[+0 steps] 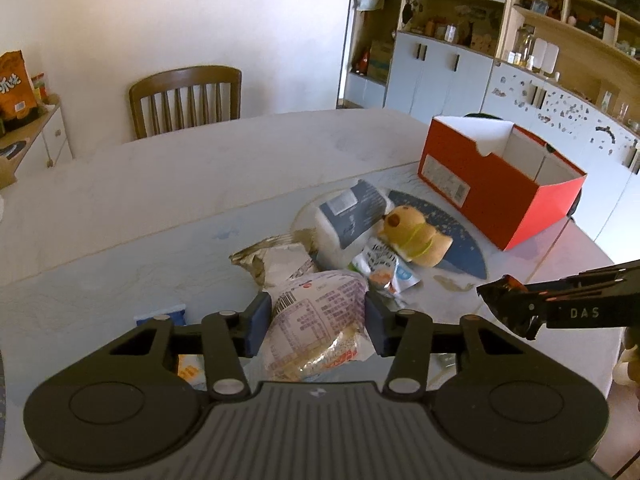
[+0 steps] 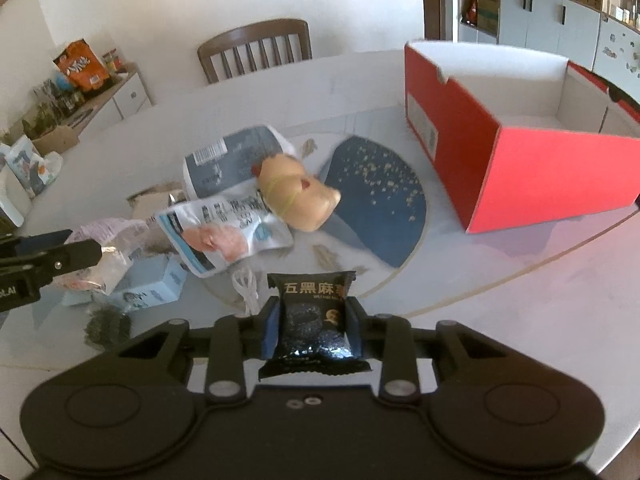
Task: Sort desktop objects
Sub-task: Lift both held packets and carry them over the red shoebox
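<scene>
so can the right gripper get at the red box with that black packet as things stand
Probably yes: the right gripper holds the black packet, and the open-topped red box sits ahead to its right with only bare table between.

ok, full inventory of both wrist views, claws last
Red box: 1, red outside, white inside, table's far right, open.
Plush: 1, yellow, on the pile by the blue mat.
Blue mat: 1, dark blue, under the pile.
Grey-blue pack: 1, behind the plush.
White pouch: 1, white and blue, mid pile.
Light-blue carton: 1, left of pile.
Chair: 1, brown, far side.
Black packet: 1, in right claw.
Bread bag: 1, purple print, between the fingers of left claw.
</scene>
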Available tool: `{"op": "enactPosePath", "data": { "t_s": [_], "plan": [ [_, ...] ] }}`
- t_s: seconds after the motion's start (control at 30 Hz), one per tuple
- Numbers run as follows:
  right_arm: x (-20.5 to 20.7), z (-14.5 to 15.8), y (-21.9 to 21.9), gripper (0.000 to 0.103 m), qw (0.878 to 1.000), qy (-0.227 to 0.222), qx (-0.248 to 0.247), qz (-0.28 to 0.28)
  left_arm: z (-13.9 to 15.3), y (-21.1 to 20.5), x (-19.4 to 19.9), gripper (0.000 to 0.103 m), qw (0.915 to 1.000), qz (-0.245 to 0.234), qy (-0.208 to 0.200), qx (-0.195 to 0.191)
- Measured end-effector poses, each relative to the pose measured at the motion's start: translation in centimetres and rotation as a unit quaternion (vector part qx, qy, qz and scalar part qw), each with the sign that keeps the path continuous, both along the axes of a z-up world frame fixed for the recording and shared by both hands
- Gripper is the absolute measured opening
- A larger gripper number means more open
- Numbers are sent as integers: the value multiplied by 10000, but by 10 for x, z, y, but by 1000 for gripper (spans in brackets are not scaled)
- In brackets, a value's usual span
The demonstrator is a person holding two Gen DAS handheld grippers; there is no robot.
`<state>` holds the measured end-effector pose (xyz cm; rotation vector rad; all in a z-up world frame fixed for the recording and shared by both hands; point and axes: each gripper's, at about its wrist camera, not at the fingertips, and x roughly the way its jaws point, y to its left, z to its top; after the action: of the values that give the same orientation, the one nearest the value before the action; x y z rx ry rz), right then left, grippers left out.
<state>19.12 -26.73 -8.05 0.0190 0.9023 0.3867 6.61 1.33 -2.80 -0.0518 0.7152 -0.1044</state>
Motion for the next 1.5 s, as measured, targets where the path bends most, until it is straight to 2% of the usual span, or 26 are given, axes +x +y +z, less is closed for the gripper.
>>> {"op": "enactPosePath", "data": {
  "t_s": [0.37,0.53,0.7,1.1,1.5],
  "plan": [
    [1,37,-29,32,9992,-220,285,183,29,-16,-1,47,9998,14,-200,-34],
    [14,51,-54,32,9985,-247,368,325,43,-29,6,47,9991,100,-146,-397],
    [31,63,-80,32,9973,-284,456,508,59,-48,18,47,9983,209,-157,-516],
    [88,86,-135,32,9933,-430,595,889,79,-122,61,47,9989,147,-313,-323],
    [135,86,-194,32,9943,-499,498,797,88,-205,119,47,9984,-255,-471,-189]
  ]
}}
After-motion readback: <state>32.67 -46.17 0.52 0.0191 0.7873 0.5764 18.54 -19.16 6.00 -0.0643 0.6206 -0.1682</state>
